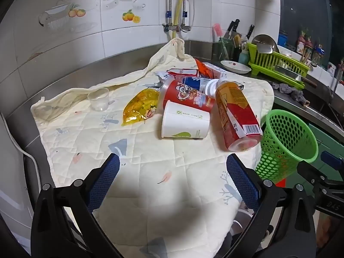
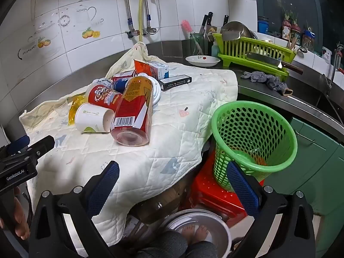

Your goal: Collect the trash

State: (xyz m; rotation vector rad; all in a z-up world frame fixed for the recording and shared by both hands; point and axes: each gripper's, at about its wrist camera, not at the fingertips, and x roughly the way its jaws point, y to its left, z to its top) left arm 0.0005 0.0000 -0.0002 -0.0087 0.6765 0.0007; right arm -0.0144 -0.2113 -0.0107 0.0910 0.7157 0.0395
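Both claws, left claw point(image 1: 173, 177) and right claw point(image 2: 173, 181), hang wide open and empty. Trash point(image 1: 236, 116) lies piled on the covered worktop point(image 1: 150, 182); beside it, the green basket point(image 2: 254, 137) waits. Collecting seems not begun; next comes grasping one piece.

Black tool point(image 1: 173, 164), blue textured pads point(image 1: 103, 182)

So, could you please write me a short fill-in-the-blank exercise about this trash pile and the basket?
1. The white paper cup lies on its ____.
2. The green basket stands on a ____ stool.
3. The jaws of the left gripper and the right gripper are both ____.
4. The clear plastic cup stands ____ on the quilted cloth.

Missing words: side; red; open; upright
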